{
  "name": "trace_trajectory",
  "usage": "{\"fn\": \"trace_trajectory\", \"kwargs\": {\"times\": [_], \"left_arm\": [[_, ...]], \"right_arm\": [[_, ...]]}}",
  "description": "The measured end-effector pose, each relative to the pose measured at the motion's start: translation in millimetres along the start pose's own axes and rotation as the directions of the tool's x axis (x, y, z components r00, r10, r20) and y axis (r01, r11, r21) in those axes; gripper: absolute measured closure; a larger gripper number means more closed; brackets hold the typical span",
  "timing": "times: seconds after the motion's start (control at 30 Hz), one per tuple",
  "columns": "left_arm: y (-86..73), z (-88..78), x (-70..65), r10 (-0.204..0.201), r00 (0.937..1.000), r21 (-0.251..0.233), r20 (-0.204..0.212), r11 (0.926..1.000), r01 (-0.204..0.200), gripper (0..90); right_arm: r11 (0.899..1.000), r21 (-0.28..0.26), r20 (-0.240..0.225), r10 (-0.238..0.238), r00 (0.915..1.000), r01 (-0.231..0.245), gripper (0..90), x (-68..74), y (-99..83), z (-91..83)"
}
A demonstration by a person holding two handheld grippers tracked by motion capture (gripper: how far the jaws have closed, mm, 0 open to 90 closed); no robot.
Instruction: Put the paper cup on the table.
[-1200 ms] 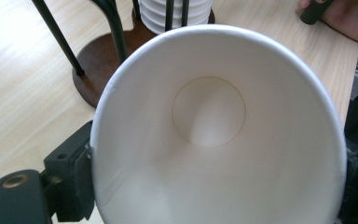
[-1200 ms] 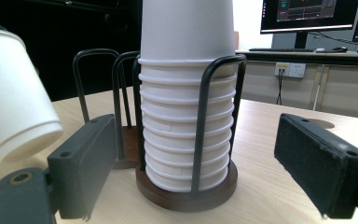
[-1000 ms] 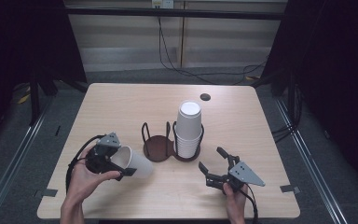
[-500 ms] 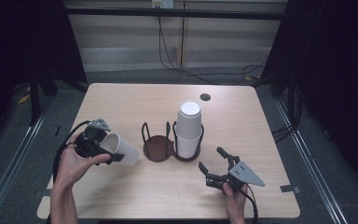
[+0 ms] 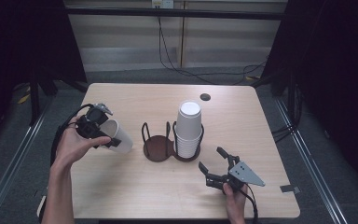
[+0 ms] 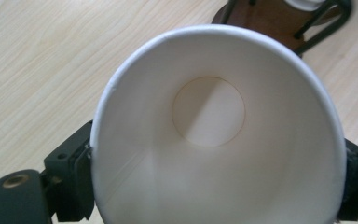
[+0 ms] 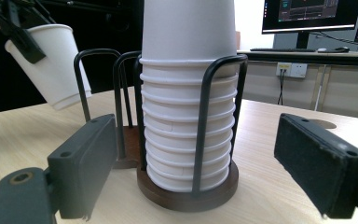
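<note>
Two grippers are at work, and the busy one is the left gripper (image 5: 103, 132), clamped across the rim end of a single paper cup (image 5: 119, 136). A second ago that cup hung lower and nearer the person's side of the table (image 5: 135, 196); now the hand has carried it up and toward the far-left side, tilted so its base points down toward the holder (image 5: 158, 148). That reads as a cup just separated and being lined up for the empty ring beside the stack of cups (image 5: 188, 130).

From the left gripper view you look straight into the cup (image 6: 214, 135), down to its round bottom, with a dark jaw pressed against each side (nothing inside it, as far as I can tell). The high view cannot give that.

The right gripper (image 5: 220, 168) rests low on the table with its jaws spread wide, holding nothing and unmoved from a second ago. Its own view shows the stack (image 7: 189, 107) ring by ring inside the wire frame (image 7: 205, 126), and the carried cup (image 7: 51, 65) hanging off to the side, clear of the holder.
</note>
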State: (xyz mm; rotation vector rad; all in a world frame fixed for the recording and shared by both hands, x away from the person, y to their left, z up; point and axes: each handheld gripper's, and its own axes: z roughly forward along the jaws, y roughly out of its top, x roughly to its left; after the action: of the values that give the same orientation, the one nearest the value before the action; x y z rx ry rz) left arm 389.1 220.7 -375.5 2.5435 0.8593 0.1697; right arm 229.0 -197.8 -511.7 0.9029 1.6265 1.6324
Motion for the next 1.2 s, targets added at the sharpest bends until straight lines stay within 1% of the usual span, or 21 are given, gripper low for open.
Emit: {"fn": "trace_trajectory", "kwargs": {"times": [0.07,0.1,0.13,0.23,0.27,0.3,0.33,0.4,0.47,0.57,0.6,0.63,0.7,0.73,0.8,0.87,0.97,1.0,1.1,1.17,1.2], "left_arm": [[5.8,3.4,2.4,0.017,0.9998,0.021,-0.004,0.9996,-0.017,11.9],[8.6,5.4,2.3,0.013,0.9997,0.03,-0.022,0.9995,-0.013,11.9],[12.1,6.7,4.2,0.035,0.9987,0.06,-0.036,0.9977,-0.033,11.9],[21.0,13.1,6.3,0.055,0.9978,0.102,-0.037,0.9935,-0.051,11.7],[23.0,13.8,7.0,0.056,0.9979,0.101,-0.034,0.9935,-0.053,11.7],[24.3,15.1,8.0,0.049,0.9984,0.086,-0.028,0.9952,-0.047,11.7],[24.5,16.8,8.7,0.038,0.9989,0.087,-0.027,0.9956,-0.035,11.6],[25.7,23.7,10.4,0.049,0.9976,0.119,-0.049,0.992,-0.043,11.6],[26.3,27.5,11.3,0.044,0.9971,0.13,-0.061,0.9908,-0.036,11.3],[29.0,32.9,12.8,0.057,0.9978,0.143,-0.033,0.9884,-0.051,10.8],[30.1,35.9,13.4,0.045,0.9986,0.123,-0.027,0.9915,-0.041,10.7],[31.8,37.6,14.9,0.051,0.9983,0.14,-0.03,0.9891,-0.046,10.6],[33.2,43.1,15.8,0.048,0.9982,0.151,-0.036,0.9876,-0.042,10.3],[34.3,44.6,15.2,0.057,0.9977,0.163,-0.036,0.9854,-0.05,10.2],[35.4,46.4,12.7,0.067,0.9965,0.148,-0.05,0.9872,-0.059,9.8],[36.8,48.5,11.1,0.06,0.9972,0.133,-0.044,0.9896,-0.053,9.1],[37.9,53.5,10.1,0.065,0.9969,0.132,-0.044,0.9895,-0.059,8.1],[37.9,54.7,9.6,0.057,0.9972,0.131,-0.049,0.9901,-0.05,7.7],[38.7,55.7,8.5,0.074,0.9949,0.127,-0.067,0.9897,-0.065,6.9],[38.8,56.5,8.5,0.084,0.9944,0.121,-0.063,0.9897,-0.076,6.6],[38.8,56.9,8.9,0.076,0.9952,0.114,-0.062,0.9911,-0.068,6.5]], "right_arm": [[1.0,0.0,0.0,0.0,1.0,0.0,13.2,0.0,0.0,0.0],[1.0,0.0,0.0,0.0,1.0,0.0,13.2,0.0,0.0,0.0],[1.0,0.0,0.0,0.0,1.0,0.0,13.2,0.0,0.0,0.0],[1.0,0.0,0.0,0.0,1.0,0.0,13.2,0.0,0.0,0.0],[1.0,0.0,0.0,0.001,1.0,-0.001,13.2,0.1,0.0,0.0],[1.0,0.0,0.0,0.0,1.0,0.0,13.2,0.0,0.0,0.0],[1.0,0.0,0.0,0.0,1.0,0.0,13.2,0.0,0.0,0.0],[1.0,0.0,0.0,0.0,1.0,0.0,13.2,0.0,0.0,-0.1],[1.0,0.0,0.0,0.0,1.0,0.0,13.2,0.0,0.0,0.0],[1.0,0.0,0.0,0.0,1.0,0.0,13.2,0.0,0.0,0.0],[1.0,0.0,0.0,0.0,1.0,0.0,13.2,0.0,0.0,0.0],[1.0,0.0,0.0,0.0,1.0,0.0,13.2,0.0,0.0,0.0],[1.0,0.0,0.0,0.0,1.0,0.0,13.2,0.0,0.0,0.0],[1.0,0.0,0.0,0.0,1.0,0.0,13.2,0.0,0.0,0.0],[1.0,0.0,0.0,0.0,1.0,0.0,13.2,0.0,0.0,0.0],[1.0,0.0,0.0,0.001,1.0,-0.001,13.2,-0.1,0.0,0.0],[1.0,0.0,0.0,0.0,1.0,0.0,13.2,-0.1,0.0,0.0],[1.0,0.0,0.0,0.0,1.0,0.0,13.2,0.0,0.0,0.0],[1.0,0.0,0.0,0.0,1.0,0.0,13.2,0.0,0.0,0.0],[1.0,0.0,0.0,0.0,1.0,0.0,13.2,0.0,0.0,0.0],[1.0,0.0,0.0,0.0,1.0,0.0,13.2,0.0,0.0,0.0]]}}
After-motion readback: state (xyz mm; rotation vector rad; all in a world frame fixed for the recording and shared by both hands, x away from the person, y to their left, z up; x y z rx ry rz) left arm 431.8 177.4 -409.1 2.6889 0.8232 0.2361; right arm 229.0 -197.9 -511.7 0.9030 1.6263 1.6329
